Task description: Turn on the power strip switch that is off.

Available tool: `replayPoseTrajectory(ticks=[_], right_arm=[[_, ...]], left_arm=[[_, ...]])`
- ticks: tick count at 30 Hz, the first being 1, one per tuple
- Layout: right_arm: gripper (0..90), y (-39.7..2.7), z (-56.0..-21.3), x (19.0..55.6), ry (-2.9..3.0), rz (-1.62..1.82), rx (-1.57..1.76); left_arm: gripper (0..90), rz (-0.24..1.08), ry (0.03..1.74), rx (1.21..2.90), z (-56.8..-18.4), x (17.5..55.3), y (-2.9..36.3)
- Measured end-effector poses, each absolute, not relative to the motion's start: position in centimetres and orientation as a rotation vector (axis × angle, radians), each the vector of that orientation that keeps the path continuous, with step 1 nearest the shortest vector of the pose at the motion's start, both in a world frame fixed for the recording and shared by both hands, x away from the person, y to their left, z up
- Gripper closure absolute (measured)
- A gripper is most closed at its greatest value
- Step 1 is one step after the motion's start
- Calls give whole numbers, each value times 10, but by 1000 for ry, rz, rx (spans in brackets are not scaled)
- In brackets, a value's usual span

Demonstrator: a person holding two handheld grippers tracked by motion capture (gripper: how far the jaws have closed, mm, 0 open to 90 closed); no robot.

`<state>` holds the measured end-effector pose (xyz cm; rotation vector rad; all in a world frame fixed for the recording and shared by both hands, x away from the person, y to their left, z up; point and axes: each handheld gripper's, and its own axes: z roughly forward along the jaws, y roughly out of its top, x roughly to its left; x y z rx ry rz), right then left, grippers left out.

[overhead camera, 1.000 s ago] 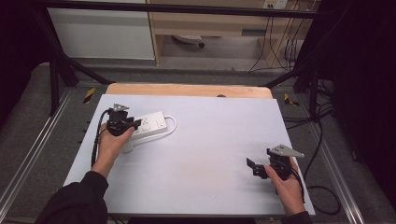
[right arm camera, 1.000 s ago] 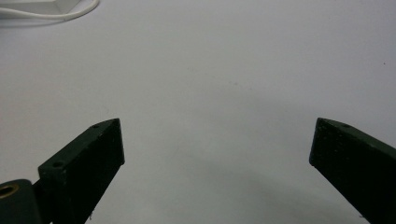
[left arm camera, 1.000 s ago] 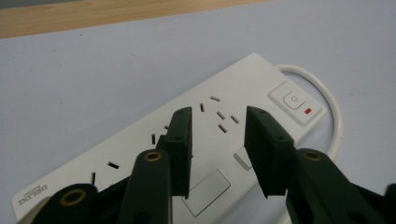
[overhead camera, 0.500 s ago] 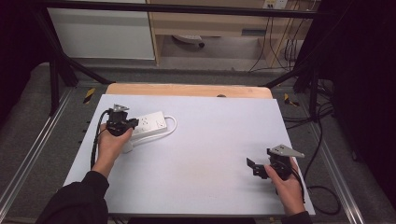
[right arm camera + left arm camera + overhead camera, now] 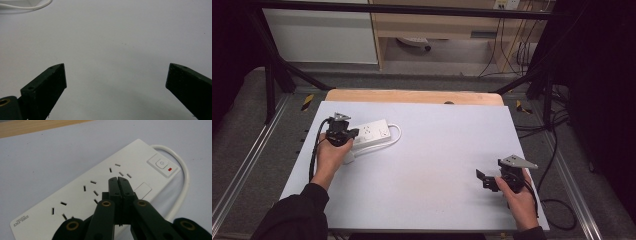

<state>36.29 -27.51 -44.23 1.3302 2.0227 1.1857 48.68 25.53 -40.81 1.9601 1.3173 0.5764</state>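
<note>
1. Your left gripper (image 5: 118, 180) is hovering over the long white plastic power strip (image 5: 82, 195) with its two black jaws pressed together and nothing between them; they've just been closing. Looks like you're lining the tip up as a poker for the square white switch button (image 5: 161, 164) with the little red light (image 5: 170, 169), which is sitting ahead of the tip and off to its right.

2. The tip is pointing at the sockets right now, not the switch. If you're pushing down from here, you're jabbing a socket slot.

3. The strip is lying loose on the pale blue-grey table mat (image 5: 437, 165) right under and in front of your left gripper. Pressing near the end could be tipping or skidding it, since nothing is pinning it.

4. The white round cable (image 5: 183, 185) is looping past the switch end, to the right of the tip. Catching it on the way could be dragging the whole strip.

5. Your right gripper (image 5: 116, 77) is sitting well apart, jaws spread wide over bare mat, so it isn't steadying anything. Maybe bring it over.
</note>
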Motion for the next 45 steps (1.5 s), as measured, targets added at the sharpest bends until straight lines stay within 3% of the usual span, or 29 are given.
replayPoseTrajectory(ticks=[45], right_arm=[[34, -275, -443, 363, 2023, 1177, 1331]], left_arm=[[900, 545, 1312, 2021, -421, 486, 250]])
